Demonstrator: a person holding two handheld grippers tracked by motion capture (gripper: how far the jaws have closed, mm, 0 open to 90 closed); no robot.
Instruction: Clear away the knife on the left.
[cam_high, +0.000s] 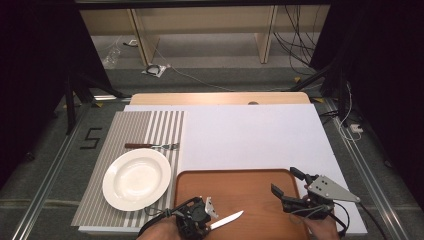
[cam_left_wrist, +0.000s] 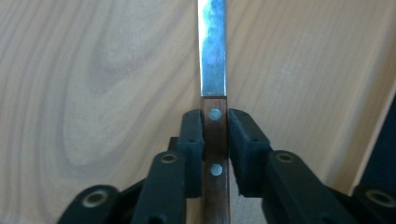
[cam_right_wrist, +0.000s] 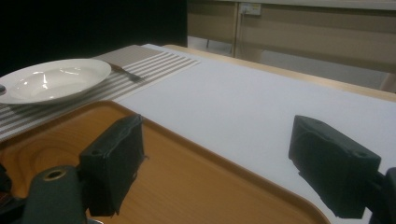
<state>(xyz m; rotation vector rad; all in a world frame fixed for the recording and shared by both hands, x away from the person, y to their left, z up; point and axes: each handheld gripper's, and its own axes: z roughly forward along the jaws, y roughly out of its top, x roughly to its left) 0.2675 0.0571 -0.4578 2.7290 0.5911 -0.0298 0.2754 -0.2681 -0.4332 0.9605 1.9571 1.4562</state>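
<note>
The fingers (cam_left_wrist: 192, 140) of the left gripper (cam_high: 196, 216) are closed on the wooden handle of the knife (cam_left_wrist: 213, 70), one pad on each flat side, near the rivet next to the blade. The blade continues straight out from the fingers, so the long axis of the knife is in line with the gripper. In the high view the blade points to the right and a little away from the person, over the near part of the wooden tray (cam_high: 235, 182); whether the tip touches the tray is hard to tell.

The right gripper (cam_high: 291, 181) has its fingers wide apart and holds nothing, over the right edge of the tray.

The white plate (cam_high: 136, 178) lies on the striped placemat (cam_high: 130, 125), left of the tray, with the fork (cam_high: 151, 146) beyond it. The left hand is nearer to them.
</note>
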